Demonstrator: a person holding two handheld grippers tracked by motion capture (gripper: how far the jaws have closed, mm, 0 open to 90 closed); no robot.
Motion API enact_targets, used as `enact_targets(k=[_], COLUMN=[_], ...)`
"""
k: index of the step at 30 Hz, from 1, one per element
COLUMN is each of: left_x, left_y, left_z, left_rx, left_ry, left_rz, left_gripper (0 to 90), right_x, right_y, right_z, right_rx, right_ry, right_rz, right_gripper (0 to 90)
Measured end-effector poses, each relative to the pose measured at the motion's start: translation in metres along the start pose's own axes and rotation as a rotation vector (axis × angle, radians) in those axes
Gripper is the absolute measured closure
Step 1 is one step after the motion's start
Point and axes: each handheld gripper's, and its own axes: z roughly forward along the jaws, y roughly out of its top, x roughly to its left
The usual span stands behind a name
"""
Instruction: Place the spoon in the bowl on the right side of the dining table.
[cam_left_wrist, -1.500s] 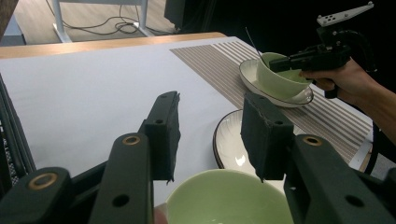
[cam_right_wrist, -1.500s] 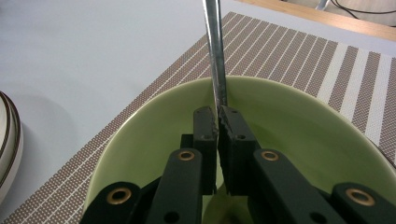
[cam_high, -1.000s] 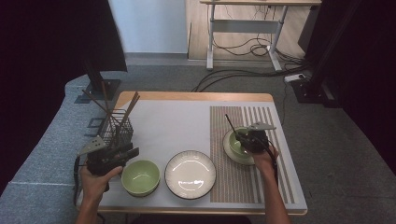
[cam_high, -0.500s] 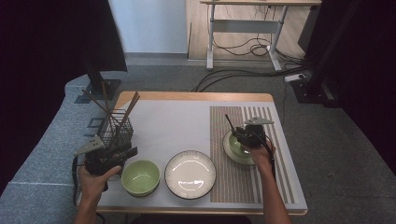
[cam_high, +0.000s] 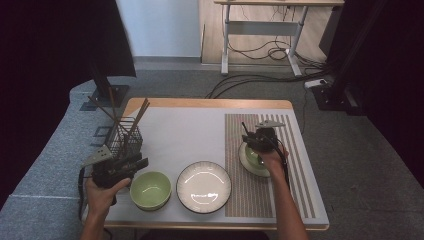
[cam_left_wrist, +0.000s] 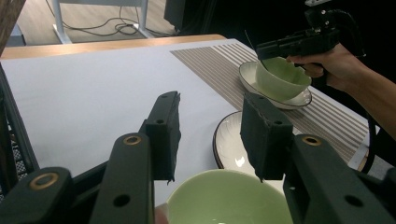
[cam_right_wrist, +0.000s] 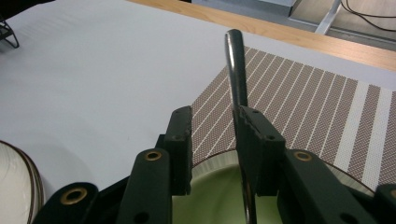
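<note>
High view: chopstick basket (cam_high: 125, 141) beside left gripper (cam_high: 131, 165).

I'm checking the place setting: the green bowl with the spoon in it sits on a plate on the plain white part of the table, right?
Not quite. That green bowl with the spoon does sit on a plate, but they stand on the striped placemat, not on the plain white surface. The high view shows this.

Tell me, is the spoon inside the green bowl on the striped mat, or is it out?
In. The spoon stands with its lower end in the green bowl, handle rising between the right claw jaws.
</note>
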Motion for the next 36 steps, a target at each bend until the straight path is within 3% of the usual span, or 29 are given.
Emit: enact_targets(k=[5, 9, 17, 26, 36], left_x=[0.0, 0.0, -0.001, 0.0, 0.0], left_y=[0.0, 0.0, -0.001, -0.001, -0.001], left_z=[0.001, -0.001, 0.001, -0.001, -0.001], left_rx=[0.001, -0.004, 0.004, -0.003, -0.002], left_ry=[-0.003, -0.001, 0.001, 0.001, 0.003], left_rz=[-0.002, -0.001, -0.001, -0.003, -0.004], left_gripper=[57.5, 57.6, 57.6, 57.7, 57.7], right_x=[-0.003, -0.007, -0.008, 0.002, 0.016], right_y=[0.0, 0.001, 0.001, 0.002, -0.001], right_z=[0.001, -0.004, 0.001, 0.007, -0.001], right_rx=[-0.005, -0.043, -0.007, 0.052, 0.052], right_ry=[-0.01, -0.007, -0.023, 0.027, 0.073], right_rz=[0.018, 0.042, 0.04, 0.009, -0.016], right_gripper=[65.6, 64.9, 62.4, 62.0, 61.8])
